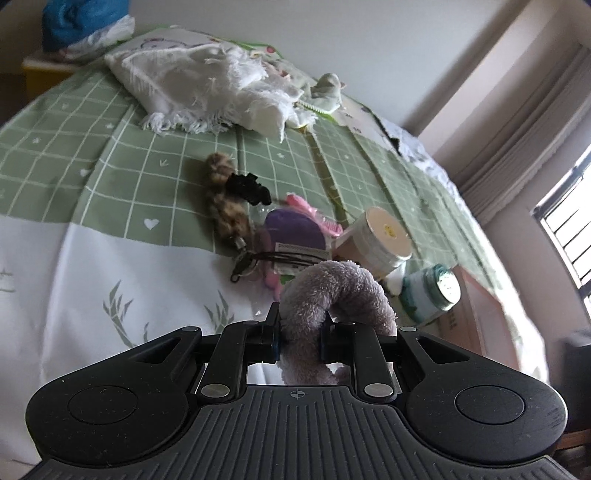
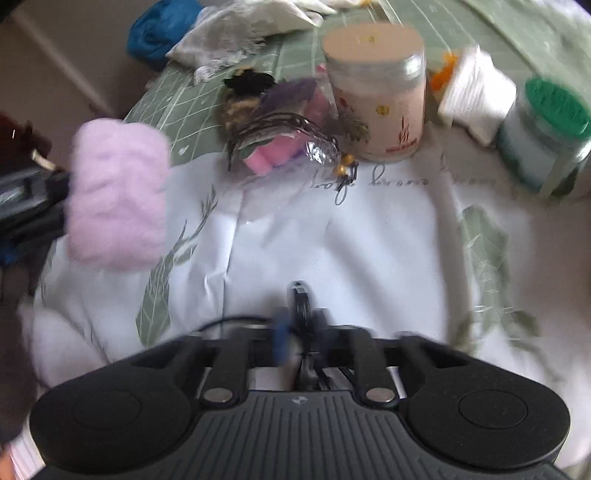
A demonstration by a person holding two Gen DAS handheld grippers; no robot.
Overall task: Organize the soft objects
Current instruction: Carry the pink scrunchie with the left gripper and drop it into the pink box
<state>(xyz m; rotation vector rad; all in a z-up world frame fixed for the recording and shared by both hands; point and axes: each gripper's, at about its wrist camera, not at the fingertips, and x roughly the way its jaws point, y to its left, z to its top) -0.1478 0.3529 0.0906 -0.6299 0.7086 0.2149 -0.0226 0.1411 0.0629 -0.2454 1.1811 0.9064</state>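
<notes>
My left gripper [image 1: 299,325] is shut on a fluffy lilac scrunchie [image 1: 332,291], whose loop arches up over the fingers above the white part of the bedspread [image 1: 110,266]. In the right wrist view the same scrunchie [image 2: 118,195] hangs at the left in that dark gripper [image 2: 55,199]. Beyond it lie a leopard-print fur piece [image 1: 221,199], a black scrunchie [image 1: 249,188] and a purple packet [image 1: 295,229] with pink bits. My right gripper [image 2: 299,306] is blurred and points down at the white bedspread [image 2: 332,240]. Its fingers stand together; a thin dark strand shows beside them, and I cannot tell if it is held.
A cream-lidded jar [image 2: 376,99] and a green-lidded jar [image 2: 546,136] stand by the pile, with a folded white cloth [image 2: 476,96] between them. A white fringed blanket [image 1: 207,88] and a pale plush toy [image 1: 328,88] lie farther up the bed. Blue fabric [image 1: 81,22] sits beyond the bed's far corner.
</notes>
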